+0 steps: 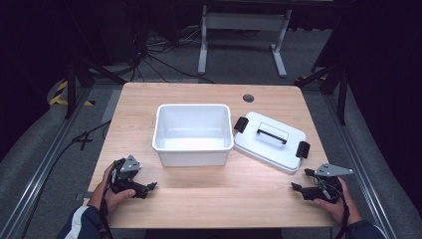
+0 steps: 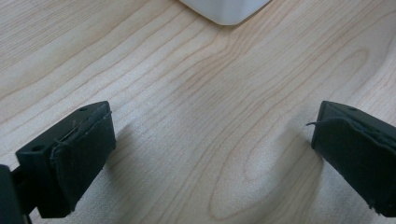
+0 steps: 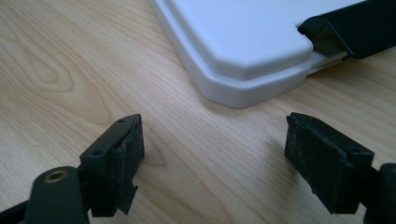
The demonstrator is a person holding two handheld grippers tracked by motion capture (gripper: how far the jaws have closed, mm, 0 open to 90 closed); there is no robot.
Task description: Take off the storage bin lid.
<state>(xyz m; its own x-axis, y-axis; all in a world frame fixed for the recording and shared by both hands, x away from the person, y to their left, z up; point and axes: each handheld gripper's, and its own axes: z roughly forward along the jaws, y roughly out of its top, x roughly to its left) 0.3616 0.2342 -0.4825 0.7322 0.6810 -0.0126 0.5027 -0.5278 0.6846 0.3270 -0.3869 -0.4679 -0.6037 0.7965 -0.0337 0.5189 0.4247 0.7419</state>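
On the wooden table (image 1: 209, 194) a white plastic storage bin (image 1: 192, 133) stands upright and open near the middle, and its white lid (image 1: 268, 141) lies flat just beside it to the right, turned at an angle, with a black carry handle (image 1: 271, 133) on top and a black latch (image 1: 302, 149) at each end. The left hand-held gripper (image 1: 144, 188) rests low over the table near the front left corner, held in the person's left hand (image 1: 115, 191); its jaws stand wide apart with nothing between them, bare wood grain showing in the gap in the left gripper view (image 2: 212, 149). The bin lies ahead of it and a little to the right, apart from the jaws; a rounded bottom corner of it shows at the top of that view (image 2: 224, 10). The right hand-held gripper (image 1: 300, 186) sits near the front right edge, in the person's right hand (image 1: 334, 201), jaws likewise spread wide and empty (image 3: 212, 154). The lid's near corner (image 3: 243, 70) lies just ahead of these jaws, close but not touching, with one black latch (image 3: 355, 28) at the upper right of that view.
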